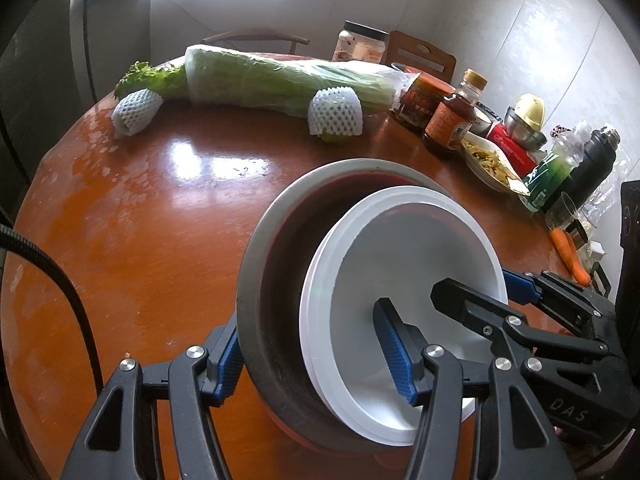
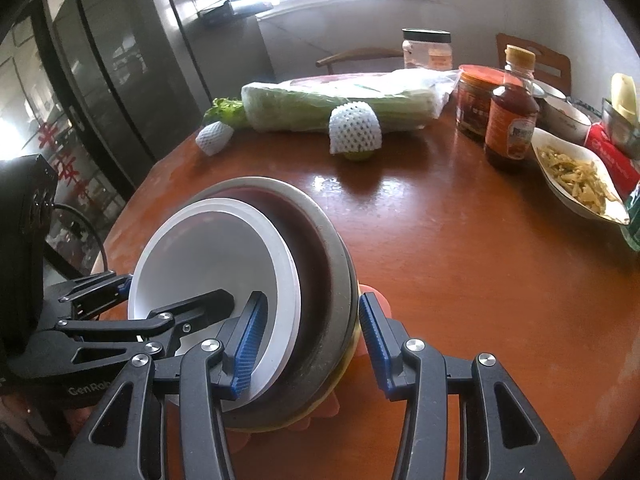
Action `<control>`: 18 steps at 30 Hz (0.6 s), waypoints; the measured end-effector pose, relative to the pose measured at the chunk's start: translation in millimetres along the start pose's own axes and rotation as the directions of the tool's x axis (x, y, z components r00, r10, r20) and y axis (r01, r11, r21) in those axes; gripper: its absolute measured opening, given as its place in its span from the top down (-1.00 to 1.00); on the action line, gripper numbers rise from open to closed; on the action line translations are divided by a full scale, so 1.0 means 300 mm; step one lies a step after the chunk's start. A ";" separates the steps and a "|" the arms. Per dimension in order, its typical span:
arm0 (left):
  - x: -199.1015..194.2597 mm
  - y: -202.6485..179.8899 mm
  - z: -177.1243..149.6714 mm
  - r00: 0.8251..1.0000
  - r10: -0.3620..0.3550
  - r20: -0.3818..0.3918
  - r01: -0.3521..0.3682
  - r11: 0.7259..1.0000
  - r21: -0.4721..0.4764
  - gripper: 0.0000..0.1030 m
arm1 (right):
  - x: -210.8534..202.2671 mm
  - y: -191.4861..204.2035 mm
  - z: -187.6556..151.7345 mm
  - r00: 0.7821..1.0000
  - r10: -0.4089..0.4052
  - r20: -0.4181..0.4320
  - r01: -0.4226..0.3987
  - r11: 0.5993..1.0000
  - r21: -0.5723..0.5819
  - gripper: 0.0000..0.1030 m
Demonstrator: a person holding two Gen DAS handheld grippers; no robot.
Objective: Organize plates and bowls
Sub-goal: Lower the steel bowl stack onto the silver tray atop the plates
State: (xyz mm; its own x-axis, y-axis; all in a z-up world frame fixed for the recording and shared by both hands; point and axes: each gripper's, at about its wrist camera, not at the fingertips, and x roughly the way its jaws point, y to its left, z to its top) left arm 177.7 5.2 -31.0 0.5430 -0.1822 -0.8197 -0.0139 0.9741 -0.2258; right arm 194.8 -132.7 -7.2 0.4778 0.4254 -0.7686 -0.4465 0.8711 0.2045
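Note:
A stack of dishes stands on the brown round table point(image 1: 160, 208): a white bowl point(image 1: 404, 280) nested in a dark reddish bowl with a grey rim point(image 1: 256, 280). The stack also shows in the right wrist view, white bowl point(image 2: 208, 264) inside the grey-rimmed bowl point(image 2: 336, 264), over yellow and orange pieces. My left gripper point(image 1: 316, 358) straddles the near rim of both bowls, one finger outside, one inside the white bowl. My right gripper point(image 2: 308, 344) straddles the rim from the opposite side. Both pairs of jaws look closed onto the stack's rims.
A wrapped cabbage point(image 1: 280, 76) and foam-netted fruit point(image 1: 336, 112) lie at the far side. Sauce bottle point(image 1: 452, 120), jars, a dish of food point(image 2: 576, 180), a dark flask point(image 1: 588, 168) and a carrot point(image 1: 568, 256) crowd the right edge. A cable point(image 1: 60, 280) hangs at left.

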 end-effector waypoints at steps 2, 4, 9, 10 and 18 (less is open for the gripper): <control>0.000 -0.001 0.000 1.000 0.004 0.001 -0.004 1.000 0.003 -0.16 | -0.002 0.000 0.000 1.000 0.002 -0.001 -0.002 1.000 -0.001 0.05; -0.003 -0.003 -0.001 1.000 0.009 0.004 -0.009 1.000 0.005 -0.16 | -0.001 0.003 0.001 1.000 0.000 0.000 0.000 1.000 -0.002 0.05; -0.021 0.013 -0.003 1.000 0.025 0.017 -0.025 1.000 -0.005 -0.16 | -0.013 0.004 0.002 1.000 -0.012 0.016 0.012 1.000 0.003 0.05; -0.025 0.015 -0.003 0.999 0.026 0.020 -0.026 1.000 -0.006 -0.16 | -0.019 0.003 0.002 1.000 -0.014 0.022 0.014 1.000 0.006 0.05; -0.067 0.014 -0.011 0.998 0.035 0.042 -0.035 0.999 -0.002 -0.16 | -0.064 0.015 0.004 0.997 -0.041 0.071 0.041 0.999 -0.008 0.02</control>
State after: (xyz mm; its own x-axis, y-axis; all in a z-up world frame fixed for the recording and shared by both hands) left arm 164.0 12.6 -17.3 0.5773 -0.1417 -0.8041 -0.0346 0.9797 -0.1976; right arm 184.6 -136.6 9.4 0.5477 0.4060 -0.7316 -0.4322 0.8860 0.1681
